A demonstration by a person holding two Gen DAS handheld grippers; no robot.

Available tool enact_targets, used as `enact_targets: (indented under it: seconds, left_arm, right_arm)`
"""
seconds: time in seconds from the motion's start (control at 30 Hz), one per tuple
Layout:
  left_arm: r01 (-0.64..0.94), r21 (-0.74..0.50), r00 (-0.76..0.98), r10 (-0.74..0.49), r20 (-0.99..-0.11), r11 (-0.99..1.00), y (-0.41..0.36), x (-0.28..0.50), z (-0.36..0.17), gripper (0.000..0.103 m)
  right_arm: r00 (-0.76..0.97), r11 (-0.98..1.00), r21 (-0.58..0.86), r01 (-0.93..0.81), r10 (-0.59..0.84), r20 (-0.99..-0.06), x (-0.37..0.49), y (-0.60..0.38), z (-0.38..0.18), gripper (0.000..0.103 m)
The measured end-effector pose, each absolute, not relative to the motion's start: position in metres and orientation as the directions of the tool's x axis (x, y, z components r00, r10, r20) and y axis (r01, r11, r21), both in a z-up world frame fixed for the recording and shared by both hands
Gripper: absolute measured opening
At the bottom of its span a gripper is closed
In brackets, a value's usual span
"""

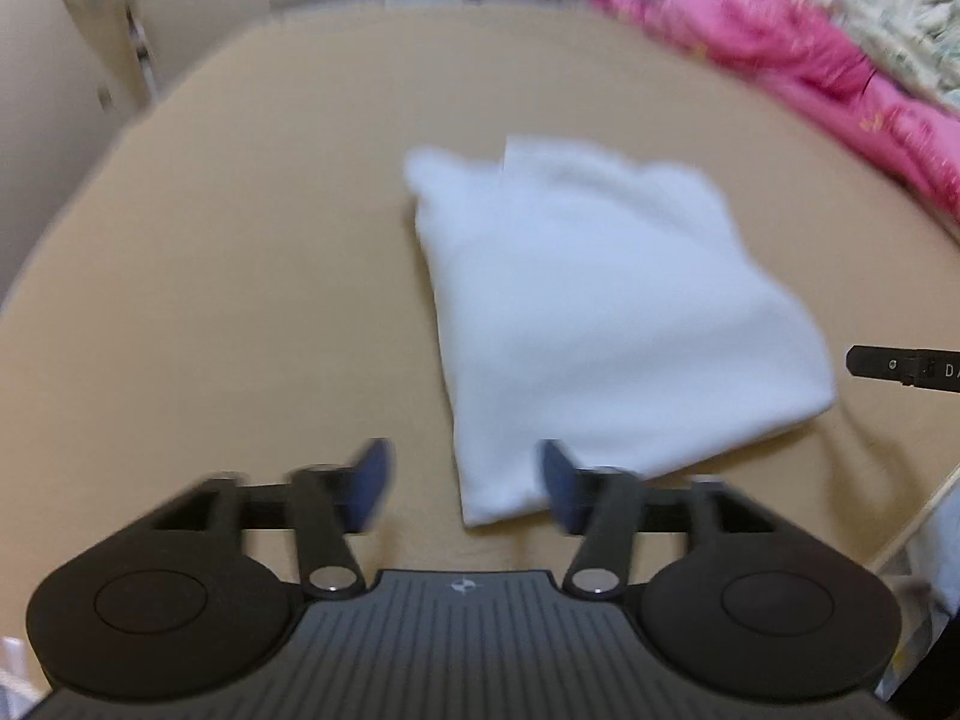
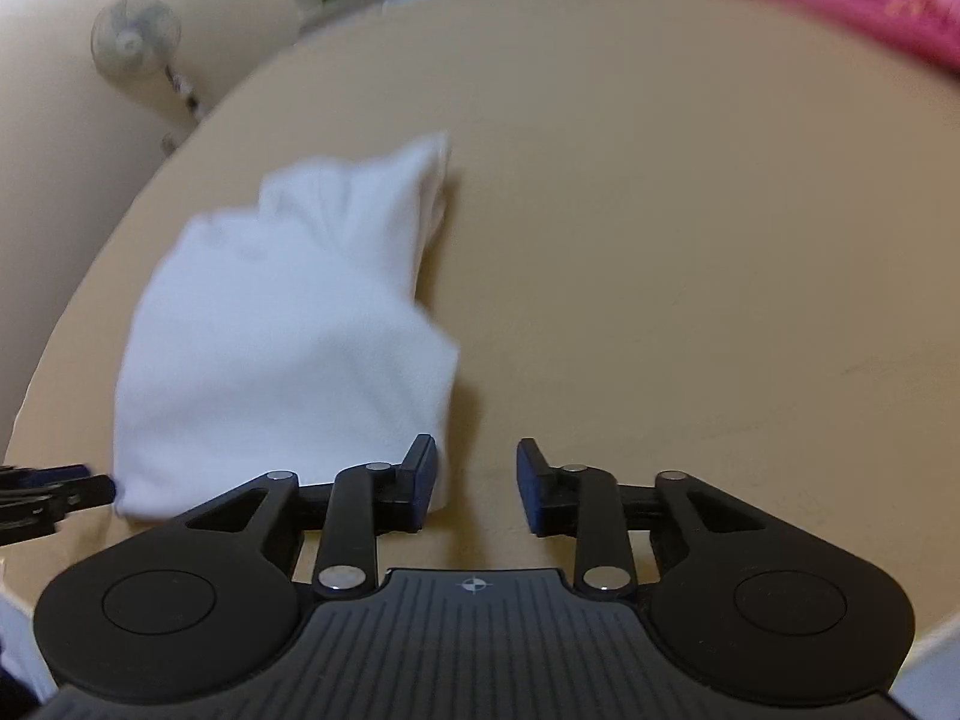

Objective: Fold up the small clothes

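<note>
Garment: a white garment (image 1: 600,312) lies on the tan bed (image 1: 240,240), already doubled into a compact, roughly oblong bundle.
Done so far: the main folds look made; edges sit fairly even, though blur hides the detail.
Left to do: perhaps one last halving or a tidy-up; no other small clothes visibly wait.
Left tongs (image 1: 465,483): spread apart, holding nothing, over the bundle's near corner.
Right tongs (image 2: 477,480): spread apart, holding nothing, just beside its near edge.
Background: pink bedding (image 1: 810,72) well apart.
</note>
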State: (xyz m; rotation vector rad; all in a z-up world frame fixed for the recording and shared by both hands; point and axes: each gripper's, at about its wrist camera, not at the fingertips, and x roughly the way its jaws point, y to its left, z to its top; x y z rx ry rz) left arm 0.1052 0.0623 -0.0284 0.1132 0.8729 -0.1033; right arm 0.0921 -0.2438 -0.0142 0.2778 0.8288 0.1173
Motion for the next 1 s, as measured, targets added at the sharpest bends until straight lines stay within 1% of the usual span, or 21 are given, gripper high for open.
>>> enact_targets:
  seconds: [0.03, 0.1, 0.13, 0.23, 0.33, 0.43, 0.47, 0.53, 0.6, 0.67, 0.73, 0.9, 1.0]
  left_arm:
    - [0.129, 0.083, 0.666, -0.025, -0.746, 0.988, 0.056, 0.099, -0.018, 0.087]
    - [0.108, 0.117, 0.706, 0.007, -0.708, 0.987, 0.051, 0.077, -0.002, 0.093]
    - [0.098, 0.112, 0.717, 0.008, -0.697, 0.989, 0.050, 0.064, 0.004, 0.095]
    - [0.050, 0.065, 0.730, 0.008, -0.684, 0.997, 0.044, 0.029, 0.016, 0.095]
    - [0.010, 0.024, 0.718, 0.009, -0.696, 1.000, 0.044, -0.005, 0.026, 0.095]
    - [-0.004, 0.023, 0.726, 0.019, -0.687, 1.000, 0.041, -0.030, 0.024, 0.096]
    - [-0.011, 0.030, 0.730, 0.028, -0.683, 0.999, 0.039, -0.034, 0.020, 0.102]
    - [-0.017, 0.016, 0.720, 0.024, -0.693, 1.000, 0.037, -0.041, 0.013, 0.102]
    - [-0.023, 0.016, 0.705, 0.027, -0.709, 1.000, 0.033, -0.037, 0.008, 0.102]
    - [-0.024, 0.021, 0.717, 0.032, -0.696, 0.999, 0.028, -0.030, 0.004, 0.102]
    - [-0.014, 0.033, 0.726, 0.033, -0.687, 0.999, 0.024, -0.021, 0.000, 0.102]
    - [-0.022, 0.024, 0.712, 0.032, -0.701, 0.999, 0.017, -0.006, -0.008, 0.102]
    - [-0.017, 0.024, 0.718, 0.029, -0.696, 1.000, 0.015, -0.003, -0.010, 0.102]
  right_arm:
    - [0.693, 0.965, 0.262, -0.007, 0.194, -0.694, 0.085, -0.243, -0.003, 0.039]
    - [0.728, 0.977, 0.215, -0.015, 0.158, -0.667, 0.068, -0.244, 0.017, 0.058]
    - [0.736, 0.981, 0.194, -0.011, 0.139, -0.663, 0.059, -0.243, 0.026, 0.067]
    - [0.758, 0.985, 0.171, 0.015, 0.100, -0.645, 0.034, -0.234, 0.041, 0.082]
    - [0.778, 0.981, 0.192, 0.007, 0.116, -0.617, 0.013, -0.222, 0.040, 0.084]
    - [0.792, 0.982, 0.187, -0.014, 0.125, -0.598, -0.012, -0.209, 0.028, 0.084]
    - [0.788, 0.981, 0.194, -0.028, 0.141, -0.599, -0.017, -0.204, 0.024, 0.084]
    - [0.767, 0.979, 0.194, -0.071, 0.178, -0.616, -0.022, -0.193, 0.021, 0.084]
    - [0.776, 0.982, 0.164, -0.091, 0.173, -0.606, -0.025, -0.187, 0.023, 0.084]
    - [0.788, 0.984, 0.149, -0.099, 0.168, -0.592, -0.023, -0.184, 0.024, 0.084]
    - [0.784, 0.983, 0.154, -0.100, 0.173, -0.596, -0.019, -0.182, 0.022, 0.084]
    - [0.797, 0.984, 0.153, -0.095, 0.167, -0.580, -0.011, -0.179, 0.022, 0.084]
    - [0.792, 0.982, 0.167, -0.087, 0.170, -0.586, -0.007, -0.177, 0.019, 0.085]
